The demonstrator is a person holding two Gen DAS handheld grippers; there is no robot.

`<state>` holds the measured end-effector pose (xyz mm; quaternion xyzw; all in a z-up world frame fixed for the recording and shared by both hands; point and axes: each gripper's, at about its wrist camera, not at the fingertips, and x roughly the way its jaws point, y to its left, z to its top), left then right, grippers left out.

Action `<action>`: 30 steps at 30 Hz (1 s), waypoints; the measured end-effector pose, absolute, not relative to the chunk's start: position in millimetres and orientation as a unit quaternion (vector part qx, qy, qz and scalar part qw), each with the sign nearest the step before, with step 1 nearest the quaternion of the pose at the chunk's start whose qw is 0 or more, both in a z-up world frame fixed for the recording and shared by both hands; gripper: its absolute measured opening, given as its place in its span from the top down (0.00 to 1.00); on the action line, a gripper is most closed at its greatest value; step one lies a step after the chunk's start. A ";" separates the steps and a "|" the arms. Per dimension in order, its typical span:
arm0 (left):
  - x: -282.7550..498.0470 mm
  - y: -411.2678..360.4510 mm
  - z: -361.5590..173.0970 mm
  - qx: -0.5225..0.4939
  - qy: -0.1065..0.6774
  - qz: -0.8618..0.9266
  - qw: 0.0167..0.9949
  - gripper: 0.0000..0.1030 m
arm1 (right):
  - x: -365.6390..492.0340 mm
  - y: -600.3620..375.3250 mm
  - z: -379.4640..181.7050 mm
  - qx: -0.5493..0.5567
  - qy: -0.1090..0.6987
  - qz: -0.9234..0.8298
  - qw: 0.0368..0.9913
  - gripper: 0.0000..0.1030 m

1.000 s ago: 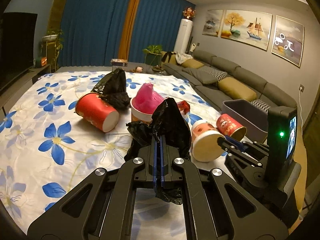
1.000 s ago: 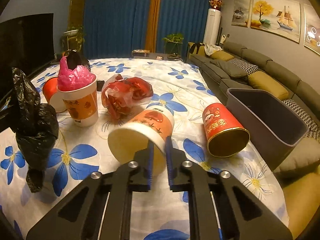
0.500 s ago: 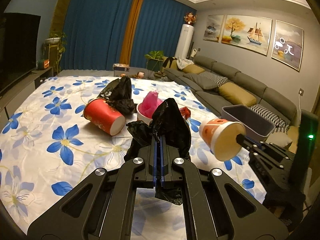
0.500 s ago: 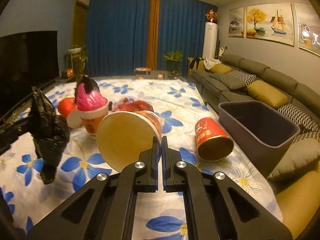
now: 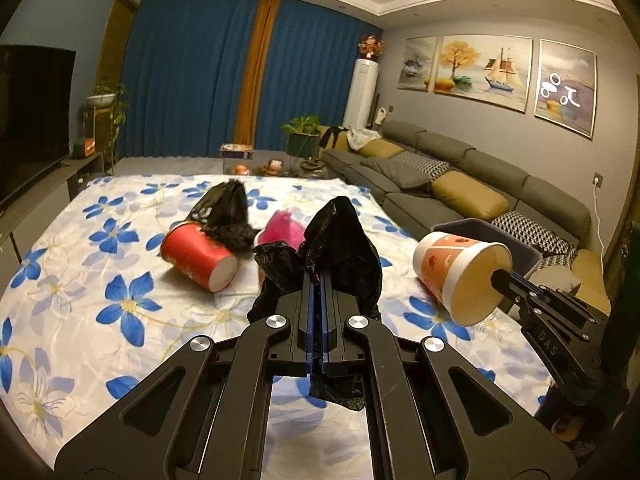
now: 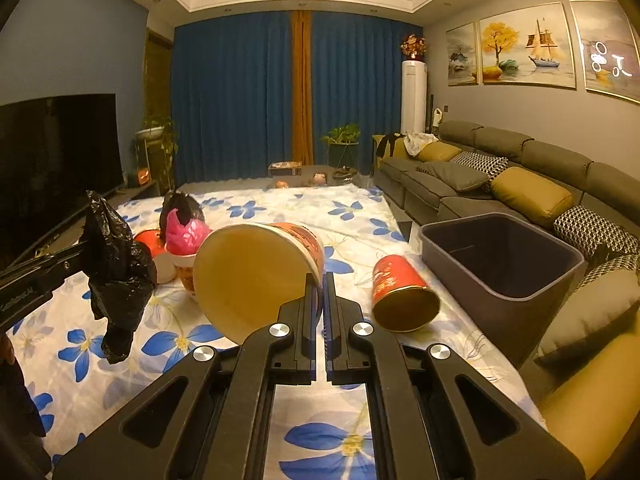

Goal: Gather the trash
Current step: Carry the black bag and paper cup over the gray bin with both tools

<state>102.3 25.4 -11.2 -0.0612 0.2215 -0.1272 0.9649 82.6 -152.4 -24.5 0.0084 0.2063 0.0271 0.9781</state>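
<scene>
Left gripper [image 5: 318, 280] and right gripper [image 6: 323, 280]: jaws clamped, both raised.

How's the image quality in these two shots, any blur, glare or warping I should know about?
Left wrist view: dim warm light, strong fisheye bending of the ceiling and curtains, the pink bag slightly smeared. Right wrist view: same curved walls, dark corners, glare on the right-hand painting; the cup stays sharp.

White cloth [image 5: 72, 280] with blue flowers; red cup [image 5: 198, 258]; black bag [image 5: 340, 248]; orange-and-white cup [image 5: 460, 272] with tan inside; pink bag [image 6: 186, 234]; red can [image 6: 400, 288]; dark grey bin [image 6: 552, 276]
</scene>
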 end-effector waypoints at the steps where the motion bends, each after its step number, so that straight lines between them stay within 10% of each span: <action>1: 103.3 23.8 -11.0 -0.060 0.220 -0.129 0.965 0.98 | 81.2 -154.9 -24.0 0.010 0.205 0.027 0.978 0.96; 30: 231.2 -231.0 30.3 -0.024 0.186 -0.308 0.933 0.98 | 104.4 -356.8 7.1 0.087 0.145 -0.163 0.972 0.96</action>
